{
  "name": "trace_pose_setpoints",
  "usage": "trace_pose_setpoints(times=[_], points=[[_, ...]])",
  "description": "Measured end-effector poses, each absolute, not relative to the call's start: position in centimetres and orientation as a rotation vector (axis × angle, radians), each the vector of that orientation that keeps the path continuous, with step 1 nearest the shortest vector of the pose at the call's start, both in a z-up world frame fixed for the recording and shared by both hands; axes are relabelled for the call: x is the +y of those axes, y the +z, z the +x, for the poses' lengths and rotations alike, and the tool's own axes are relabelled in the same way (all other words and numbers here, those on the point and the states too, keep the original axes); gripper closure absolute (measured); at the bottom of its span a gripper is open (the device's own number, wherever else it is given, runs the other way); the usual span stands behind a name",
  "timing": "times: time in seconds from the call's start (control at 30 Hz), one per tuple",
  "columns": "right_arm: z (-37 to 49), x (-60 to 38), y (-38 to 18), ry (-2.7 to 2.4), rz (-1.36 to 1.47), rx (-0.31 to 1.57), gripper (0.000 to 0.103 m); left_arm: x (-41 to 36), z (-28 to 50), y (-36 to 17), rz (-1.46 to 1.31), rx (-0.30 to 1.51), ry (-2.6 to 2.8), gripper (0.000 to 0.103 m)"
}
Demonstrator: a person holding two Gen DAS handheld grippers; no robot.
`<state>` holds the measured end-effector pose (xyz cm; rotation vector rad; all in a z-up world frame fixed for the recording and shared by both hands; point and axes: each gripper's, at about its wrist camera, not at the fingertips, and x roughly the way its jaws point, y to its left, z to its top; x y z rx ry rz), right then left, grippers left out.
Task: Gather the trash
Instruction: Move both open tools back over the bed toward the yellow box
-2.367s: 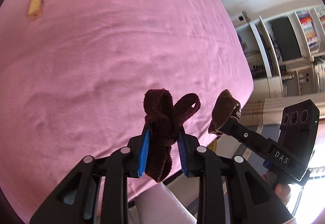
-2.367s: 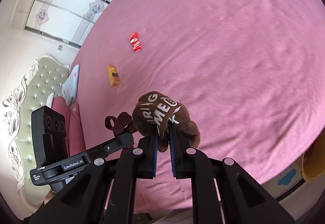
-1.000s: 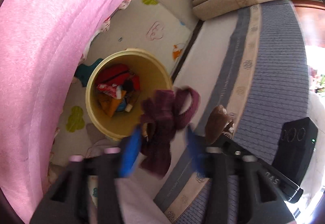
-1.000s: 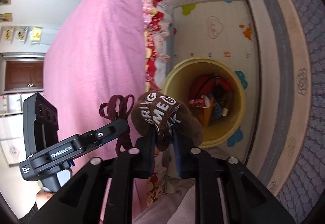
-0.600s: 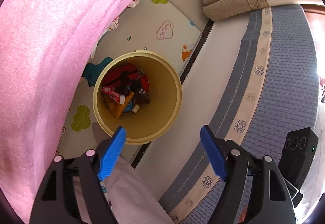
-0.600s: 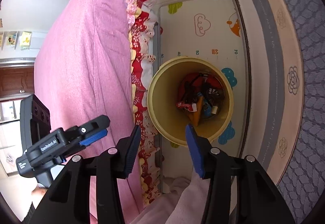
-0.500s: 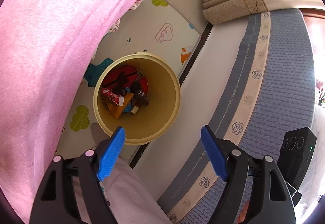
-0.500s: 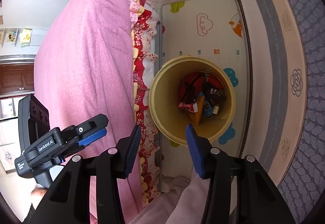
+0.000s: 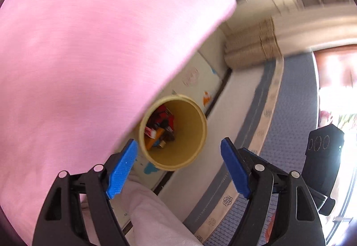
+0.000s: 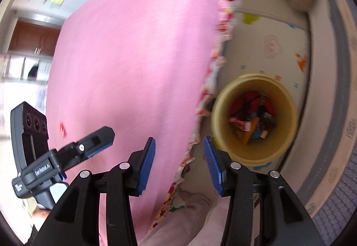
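Now both tools are hanging empty over the floor beside the bed [image 10: 133, 56]: the left tool [image 9: 178, 170] is standing with its blue pads wide apart, and the right tool [image 10: 178, 165] is standing with its pads apart too, nothing between either pair. Collected trash [image 10: 252, 119], blurred red and orange wrappers, is lying at the bottom of the yellow bin [image 10: 287, 110], which is sitting on the play mat [image 10: 274, 45] just beside the bed's frilled edge. Seen from the right wrist, the left tool's arm is showing the label "GenRobot.AI", and a small red wrapper [image 10: 63, 129] is lying on the pink bedspread near the bed's far edge.
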<state>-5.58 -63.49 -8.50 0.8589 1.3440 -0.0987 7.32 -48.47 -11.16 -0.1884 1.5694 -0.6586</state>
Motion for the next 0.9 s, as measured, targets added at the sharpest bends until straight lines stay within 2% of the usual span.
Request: trace_pose_setpoints(times=[0.33,0.57,0.9], points=[[3.0,-41.3,-3.2,0.208,0.623,1.362,0.058,-21.4,10.3,-6.0,-0.330,1.402,-0.320,0.025],[6.9,-26.8,-1.5,0.376,0.535,1.363,0.058,-4.0,10.7,-4.2,-0.461,1.314,-0.124,0.024],[14.0,-13.1,-2.2,0.551,0.399,1.414,0.058,8.6,12.2,-5.0,-0.586,1.246,0.043,0.024]])
